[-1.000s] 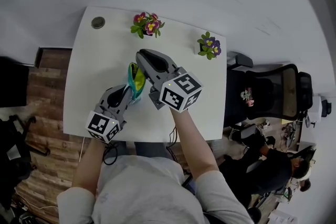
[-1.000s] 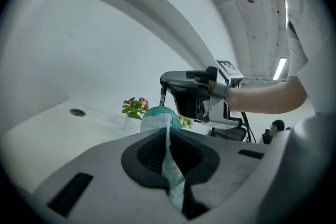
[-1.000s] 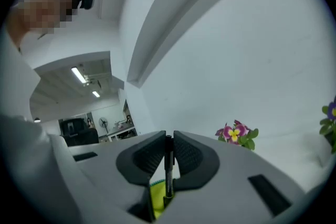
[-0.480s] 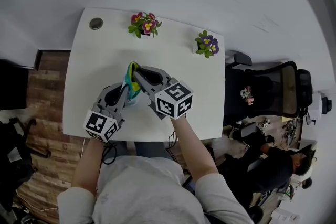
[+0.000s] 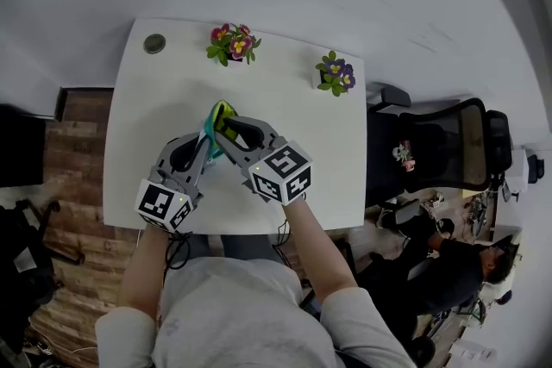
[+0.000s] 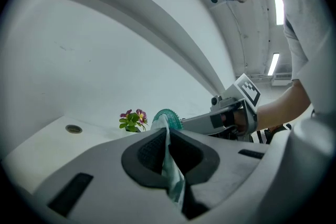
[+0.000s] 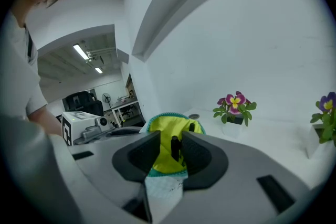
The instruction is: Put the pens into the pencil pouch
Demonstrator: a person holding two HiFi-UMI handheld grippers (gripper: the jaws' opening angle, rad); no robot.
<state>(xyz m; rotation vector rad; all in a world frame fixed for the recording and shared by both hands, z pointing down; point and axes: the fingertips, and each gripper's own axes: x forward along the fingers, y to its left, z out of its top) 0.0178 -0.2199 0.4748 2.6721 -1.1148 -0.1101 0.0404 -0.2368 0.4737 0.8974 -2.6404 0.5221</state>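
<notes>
White table [image 5: 285, 125], two small flower pots [image 5: 231, 43] at its far side. Teal pencil pouch [image 5: 222, 115] with yellow-green lining is held up off the table at its middle, long axis running away from the person, mouth gaping toward the right gripper [image 7: 172, 149]. Left gripper [image 6: 168, 157] is clamped on the pouch's edge fabric. Right jaws have just been opening and stand apart; a dark pen [image 7: 175, 147] is roughly upright between them, inside the mouth.

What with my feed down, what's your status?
Left gripper shut on pouch. Right gripper just opening, pen loose between jaws, inside pouch mouth. Nothing blocking.
</notes>
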